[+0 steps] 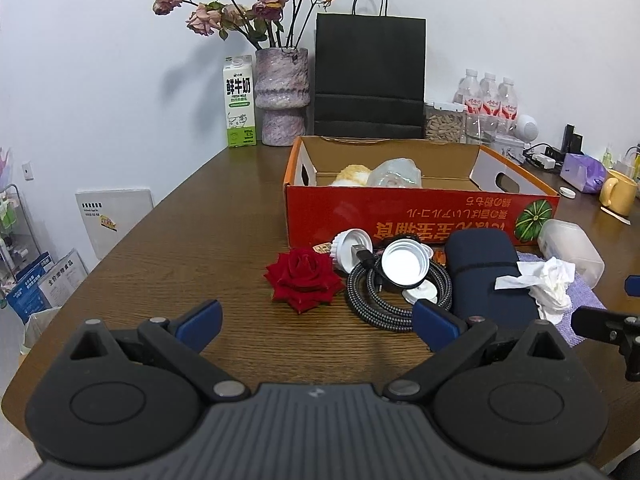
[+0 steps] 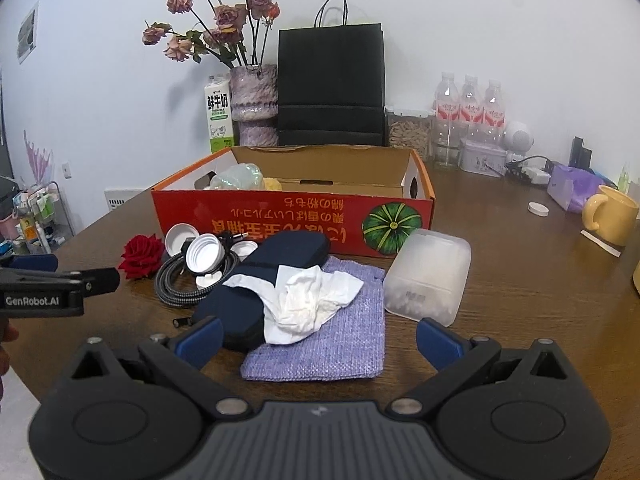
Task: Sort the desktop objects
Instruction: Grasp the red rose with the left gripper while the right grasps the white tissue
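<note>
Both grippers, left gripper [image 1: 316, 320] and right gripper [image 2: 318, 338], hang spread apart and empty, clutter just ahead awaiting the red box [image 2: 280, 212].

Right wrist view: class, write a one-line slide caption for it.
Open right claw hovers over a crumpled tissue, purple cloth and dark pouch before the red box.

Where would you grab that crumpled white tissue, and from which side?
Judging by its shape, pinch the raised bunched middle of the tissue, coming down from above. It lies draped half over the dark case and half over the purple cloth, so its flat edges offer little to catch. The open right gripper, nearest it, seems the natural one.
</note>
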{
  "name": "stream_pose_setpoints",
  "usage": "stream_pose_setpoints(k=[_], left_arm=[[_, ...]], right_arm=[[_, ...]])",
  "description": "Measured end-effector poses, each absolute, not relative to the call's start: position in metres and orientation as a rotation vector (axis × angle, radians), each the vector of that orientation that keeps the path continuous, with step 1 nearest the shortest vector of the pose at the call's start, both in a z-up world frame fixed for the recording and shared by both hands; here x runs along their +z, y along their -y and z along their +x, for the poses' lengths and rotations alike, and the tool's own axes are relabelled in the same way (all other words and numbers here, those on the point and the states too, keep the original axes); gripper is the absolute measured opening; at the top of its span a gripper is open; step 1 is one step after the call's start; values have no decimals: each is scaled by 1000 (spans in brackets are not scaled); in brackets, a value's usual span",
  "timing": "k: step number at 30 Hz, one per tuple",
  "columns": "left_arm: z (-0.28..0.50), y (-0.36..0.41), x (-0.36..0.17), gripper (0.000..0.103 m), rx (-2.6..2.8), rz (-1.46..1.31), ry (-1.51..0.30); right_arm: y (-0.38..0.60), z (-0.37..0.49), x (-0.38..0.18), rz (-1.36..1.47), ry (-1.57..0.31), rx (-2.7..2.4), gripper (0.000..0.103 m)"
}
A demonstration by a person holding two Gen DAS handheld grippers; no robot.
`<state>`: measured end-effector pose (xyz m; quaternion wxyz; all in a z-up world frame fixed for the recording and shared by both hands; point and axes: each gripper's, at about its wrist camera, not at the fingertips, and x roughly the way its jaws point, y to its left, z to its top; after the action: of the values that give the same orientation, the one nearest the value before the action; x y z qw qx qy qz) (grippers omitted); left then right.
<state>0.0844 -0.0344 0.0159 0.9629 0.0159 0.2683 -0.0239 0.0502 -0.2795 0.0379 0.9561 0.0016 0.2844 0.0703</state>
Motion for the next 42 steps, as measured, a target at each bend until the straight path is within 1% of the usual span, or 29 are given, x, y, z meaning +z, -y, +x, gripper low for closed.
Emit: stream_pose_setpoints(k=[9,13,14,17,21,22,24,26,28,29,30,32,33,36,40,41,42], left_arm=[[97,29,17,103,-41,34,-537],[106,25,17,103,-40,26,-539],[108,25,16,103,-41,26,-541],[116,23,15,103,-45,21,-543],[125,22,12,103,-48,19,-551],[128,22,12,103,-48,18,-551],[132,22,11,103,-48,19,-553],[137,22,10,103,-47,21,-557],[141,21,8,103,-46,20,-562],[143,20,7,103,-46,19,-564],[145,20,7,103,-47,18,-566],[148,19,6,103,-50,15,-568],[149,19,6,103,-52,16,-567],[154,19,4,103,-54,17,-569],[162,20,1,103,-61,11,-577],[164,20,1,102,-59,9,-580],[166,19,0,98,-59,7,-582]], right_arm=[[276,61,36,-28,-558,138,103],[275,69,34,-31,-558,145,97],[275,71,33,-31,-559,147,94],[272,78,32,-35,-562,157,90],[271,88,29,-33,-570,169,77],[271,90,27,-30,-575,173,76],[271,94,25,-22,-585,184,63],[270,96,23,-16,-585,195,56],[268,98,24,-22,-582,207,47],[268,98,24,-25,-581,211,37],[267,99,24,-28,-581,214,25],[267,101,25,-31,-582,222,14],[267,101,25,-29,-577,226,11],[268,103,29,-30,-562,221,8],[272,108,33,-23,-548,206,7],[272,109,34,-22,-546,203,7],[273,110,35,-21,-544,201,7]])
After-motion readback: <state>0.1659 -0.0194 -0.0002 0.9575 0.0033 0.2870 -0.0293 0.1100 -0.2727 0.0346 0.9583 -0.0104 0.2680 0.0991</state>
